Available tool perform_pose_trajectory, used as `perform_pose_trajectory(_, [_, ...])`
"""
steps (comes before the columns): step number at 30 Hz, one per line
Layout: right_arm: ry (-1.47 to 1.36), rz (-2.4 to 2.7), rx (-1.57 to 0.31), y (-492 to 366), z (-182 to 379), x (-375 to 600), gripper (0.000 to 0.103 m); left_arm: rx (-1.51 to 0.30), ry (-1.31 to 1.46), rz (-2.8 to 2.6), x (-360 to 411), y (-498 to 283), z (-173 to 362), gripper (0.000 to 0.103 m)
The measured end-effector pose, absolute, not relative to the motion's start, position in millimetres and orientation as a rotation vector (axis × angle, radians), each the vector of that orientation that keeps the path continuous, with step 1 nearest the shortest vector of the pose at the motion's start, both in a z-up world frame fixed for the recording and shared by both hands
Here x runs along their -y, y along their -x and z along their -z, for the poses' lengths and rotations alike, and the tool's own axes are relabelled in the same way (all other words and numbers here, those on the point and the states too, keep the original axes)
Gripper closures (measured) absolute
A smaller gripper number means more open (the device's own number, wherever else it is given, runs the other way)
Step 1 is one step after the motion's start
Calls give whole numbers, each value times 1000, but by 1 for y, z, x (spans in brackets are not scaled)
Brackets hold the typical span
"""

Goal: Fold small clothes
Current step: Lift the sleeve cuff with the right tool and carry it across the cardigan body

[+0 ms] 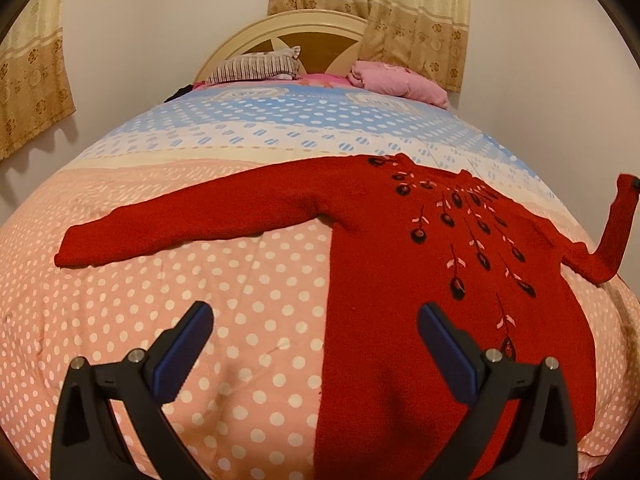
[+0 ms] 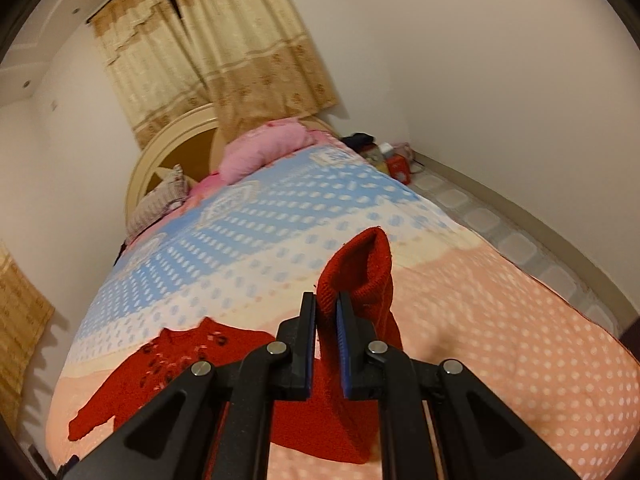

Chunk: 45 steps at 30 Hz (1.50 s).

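On the polka-dot bed [image 1: 240, 300], a red sweater [image 1: 400, 280] lies spread flat — its right sleeve [image 2: 360, 276] lifted, pinched in the right hand-held gripper [image 2: 326, 320] — while the left hand-held gripper [image 1: 316, 320] hovers wide apart, empty, over the hem.

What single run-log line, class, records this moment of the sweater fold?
step: first sleeve fold | right gripper: shut on sleeve, lifted | left gripper: open, empty, over hem | red sweater: flat on bed
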State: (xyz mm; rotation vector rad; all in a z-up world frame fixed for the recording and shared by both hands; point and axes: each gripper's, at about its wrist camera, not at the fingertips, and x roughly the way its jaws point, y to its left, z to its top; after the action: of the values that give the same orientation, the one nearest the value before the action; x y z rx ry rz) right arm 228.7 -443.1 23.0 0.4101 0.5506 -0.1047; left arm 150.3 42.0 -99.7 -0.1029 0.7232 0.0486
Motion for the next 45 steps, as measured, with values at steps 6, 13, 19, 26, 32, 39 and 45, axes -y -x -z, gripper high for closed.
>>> perform_pose_trajectory(6, [-369, 23, -539, -248, -41, 398, 94, -721, 119, -55, -50, -151, 97, 0])
perform_pose_trajectory(13, [-329, -62, -535, -268, -54, 350, 94, -719, 136, -63, -57, -152, 96, 0])
perform_pose_trajectory(19, [-311, -116, -528, -284, -63, 313, 94, -720, 151, -69, -64, -152, 96, 0])
perform_pose_trajectory(26, [-276, -203, -528, -301, -70, 261, 94, -722, 160, -76, -69, -154, 96, 0])
perform_pose_trajectory(32, [-256, -268, -554, -318, -58, 214, 94, -724, 168, -84, -74, -155, 97, 0])
perform_pose_trajectory(39, [-242, -337, -581, -338, -37, 157, 94, -729, 177, -89, -77, -157, 99, 0])
perform_pose_trajectory(45, [-217, -389, -612, -355, -10, 105, 94, -730, 183, -93, -81, -157, 100, 0])
